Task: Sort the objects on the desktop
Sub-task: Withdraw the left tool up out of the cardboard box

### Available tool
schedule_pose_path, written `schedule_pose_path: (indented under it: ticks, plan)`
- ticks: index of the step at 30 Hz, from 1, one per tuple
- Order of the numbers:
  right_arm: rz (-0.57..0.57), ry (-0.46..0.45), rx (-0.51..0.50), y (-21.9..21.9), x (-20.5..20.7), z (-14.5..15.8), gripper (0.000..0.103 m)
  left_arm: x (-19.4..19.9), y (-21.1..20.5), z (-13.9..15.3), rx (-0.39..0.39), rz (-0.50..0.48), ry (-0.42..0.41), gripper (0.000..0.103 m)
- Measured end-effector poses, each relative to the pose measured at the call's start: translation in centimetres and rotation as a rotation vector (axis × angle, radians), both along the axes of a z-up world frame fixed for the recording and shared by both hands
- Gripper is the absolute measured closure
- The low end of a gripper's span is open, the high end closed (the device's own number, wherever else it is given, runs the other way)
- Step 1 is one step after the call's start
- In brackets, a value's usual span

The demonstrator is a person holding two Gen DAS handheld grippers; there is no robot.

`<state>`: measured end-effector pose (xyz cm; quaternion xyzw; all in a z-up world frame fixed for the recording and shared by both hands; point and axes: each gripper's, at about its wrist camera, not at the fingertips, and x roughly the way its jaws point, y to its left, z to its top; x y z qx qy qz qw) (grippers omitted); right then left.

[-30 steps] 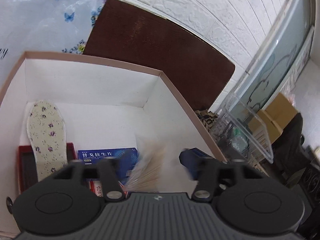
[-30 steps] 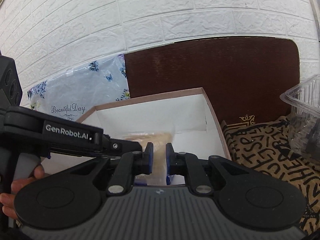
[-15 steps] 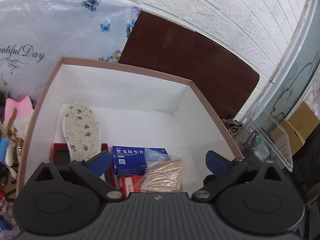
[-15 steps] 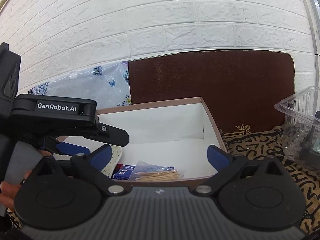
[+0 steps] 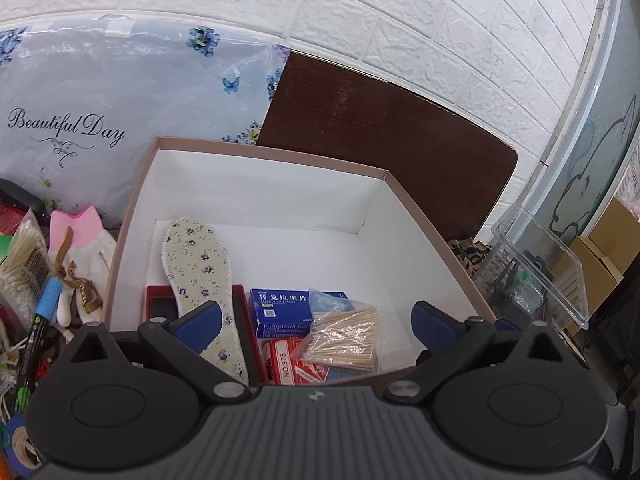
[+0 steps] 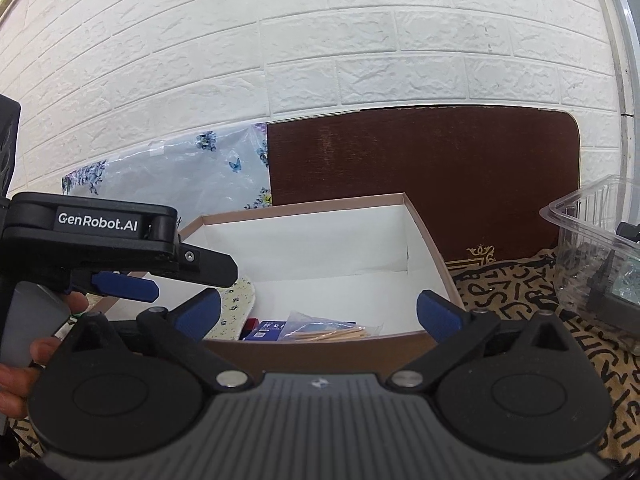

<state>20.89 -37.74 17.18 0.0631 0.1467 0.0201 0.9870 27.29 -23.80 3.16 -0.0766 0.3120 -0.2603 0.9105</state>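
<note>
A white-lined cardboard box [image 5: 424, 220] holds a floral insole [image 5: 198, 264], a blue medicine box [image 5: 280, 308], a red packet [image 5: 288, 364] and a clear bag of toothpicks [image 5: 344, 338] lying on top. My left gripper [image 5: 316, 320] is open and empty, above the box's near edge. My right gripper [image 6: 318, 312] is open and empty, just in front of the box [image 6: 424, 236]; the toothpick bag [image 6: 328, 332] shows inside. The left gripper's body [image 6: 112, 236] is at the left of the right wrist view.
A pile of loose items lies left of the box: cotton swabs [image 5: 24, 256], a blue-capped pen [image 5: 44, 304], a pink piece [image 5: 76, 224]. A clear plastic container [image 5: 540, 264] stands right of the box, also in the right wrist view [image 6: 592, 248]. A patterned cloth [image 6: 520, 296] covers the table.
My right gripper was shut on the toothpick bag and has opened; the bag now lies in the box. Both grippers have drawn back from the box. The left gripper opened wider.
</note>
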Motion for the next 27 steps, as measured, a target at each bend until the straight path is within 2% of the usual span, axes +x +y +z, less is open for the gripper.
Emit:
schedule_pose_path:
  ticks: [13,18,27]
  plan:
    - [-0.042,0.069,-0.042,3.0,-4.2,-0.1,0.002,-6.1,3.2,-0.3,-0.015,0.015,-0.025,0.000]
    - [-0.079,0.125,-0.064,4.3,-5.6,-0.6,0.002,-8.3,3.8,-0.7,0.033,0.042,-0.054,0.000]
    - [-0.098,0.177,-0.077,6.3,-7.7,-1.4,0.002,-10.7,5.2,-0.9,0.050,0.042,-0.068,0.000]
